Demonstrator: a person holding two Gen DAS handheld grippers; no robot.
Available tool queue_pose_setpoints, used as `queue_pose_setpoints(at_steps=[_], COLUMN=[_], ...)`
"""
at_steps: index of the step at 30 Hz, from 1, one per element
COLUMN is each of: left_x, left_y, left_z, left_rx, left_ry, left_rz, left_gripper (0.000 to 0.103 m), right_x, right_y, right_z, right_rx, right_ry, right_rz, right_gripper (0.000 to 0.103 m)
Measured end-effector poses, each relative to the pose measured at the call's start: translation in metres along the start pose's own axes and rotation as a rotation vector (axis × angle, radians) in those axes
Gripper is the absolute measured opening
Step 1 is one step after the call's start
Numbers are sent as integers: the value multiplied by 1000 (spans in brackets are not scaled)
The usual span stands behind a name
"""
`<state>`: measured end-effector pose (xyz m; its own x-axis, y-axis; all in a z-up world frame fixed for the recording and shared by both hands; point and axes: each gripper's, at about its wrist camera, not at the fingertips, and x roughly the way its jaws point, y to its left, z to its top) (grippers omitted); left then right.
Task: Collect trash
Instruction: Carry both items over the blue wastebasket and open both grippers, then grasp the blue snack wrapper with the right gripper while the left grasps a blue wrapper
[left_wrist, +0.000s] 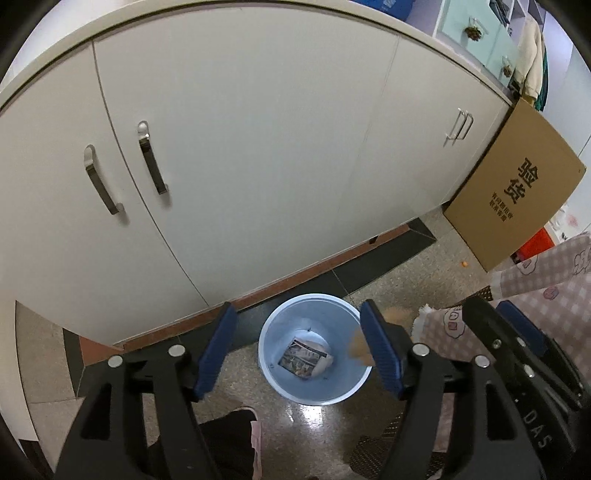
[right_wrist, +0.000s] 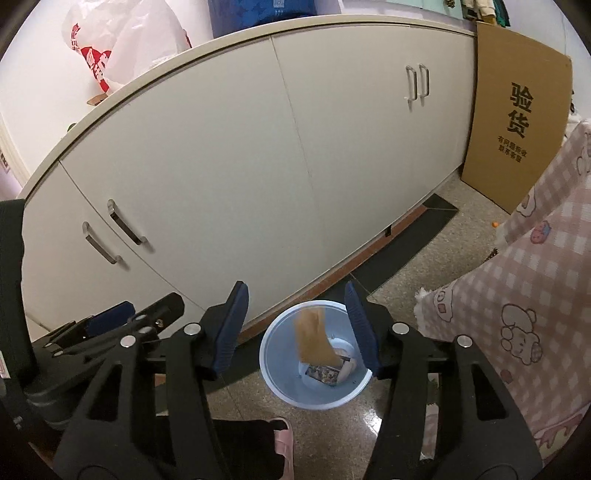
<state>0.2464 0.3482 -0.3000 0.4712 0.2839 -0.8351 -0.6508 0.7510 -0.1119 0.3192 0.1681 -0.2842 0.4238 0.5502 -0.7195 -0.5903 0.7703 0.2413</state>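
Observation:
A light blue bin (left_wrist: 314, 387) stands on the floor by the white cabinet; it also shows in the right wrist view (right_wrist: 280, 384). Crumpled printed paper (left_wrist: 304, 357) lies in it, also seen from the right wrist (right_wrist: 327, 373). A blurred tan piece of trash (right_wrist: 314, 339) is in mid-air over the bin, between my right gripper's (right_wrist: 297, 332) open fingers and touching neither; it shows partly behind a finger in the left wrist view (left_wrist: 360, 345). My left gripper (left_wrist: 299, 349) is open and empty above the bin.
White cabinet doors (left_wrist: 240, 147) with metal handles fill the background. A cardboard sheet (left_wrist: 517, 184) leans at the cabinet's right end. A pink checked cloth (right_wrist: 524, 295) hangs at right. A pink slipper (right_wrist: 282, 443) is below the bin.

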Motion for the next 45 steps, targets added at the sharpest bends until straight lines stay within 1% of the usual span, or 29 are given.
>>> queue_pose_setpoints(at_steps=[5, 8, 13, 18, 22, 25, 26, 27, 28, 30, 31, 34, 35, 37, 39, 43, 45], left_x=[-18, -35, -70, -115, -145, -165, -173, -178, -182, -193, -195, -204, -204, -208, -209, -204, -202], left_y=[-6, -15, -36, -72, -113, -151, -170, -182, -191, -224, -233, -277, -283, -308, -320, -342, -355], left_z=[0, -2, -8, -19, -33, -49, -56, -61, -66, -78, -81, -94, -96, -101, -105, -108, -107], left_rx=[20, 32, 69, 128, 198, 268, 304, 328, 350, 411, 429, 503, 513, 543, 559, 579, 594], left_ry=[-26, -51, -95, -150, -172, -167, -161, -161, -164, -177, -177, -162, -157, -154, -159, -144, -143], left_rz=[-23, -41, -93, -172, -260, -350, -384, -402, -414, -440, -447, -501, -508, -526, -526, -525, -524], left_gripper=[69, 69, 70, 73, 75, 75, 75, 75, 75, 75, 75, 76, 76, 76, 76, 76, 76], right_x=[-22, -46, -95, -157, -210, -246, -256, -267, -275, -292, -300, -319, -323, -332, -334, -322, -322], right_y=[-1, -6, -17, -37, -74, -106, -117, -129, -138, -165, -180, -217, -225, -243, -264, -297, -304], right_z=[1, 3, 5, -3, -18, -32, -36, -42, -48, -58, -64, -77, -79, -84, -85, -81, -79], right_rx=[-4, 3, 23, 38, 100, 170, 192, 216, 233, 290, 324, 407, 425, 463, 491, 544, 558], right_ry=[-30, -62, -141, -224, -283, -316, -328, -341, -347, -365, -370, -390, -395, -408, -402, -359, -369], right_rz=[-17, -39, -85, -157, -219, -269, -285, -311, -331, -365, -390, -417, -424, -423, -421, -389, -370], right_gripper=[54, 54, 55, 55, 57, 57, 57, 59, 59, 59, 59, 59, 59, 59, 59, 59, 59])
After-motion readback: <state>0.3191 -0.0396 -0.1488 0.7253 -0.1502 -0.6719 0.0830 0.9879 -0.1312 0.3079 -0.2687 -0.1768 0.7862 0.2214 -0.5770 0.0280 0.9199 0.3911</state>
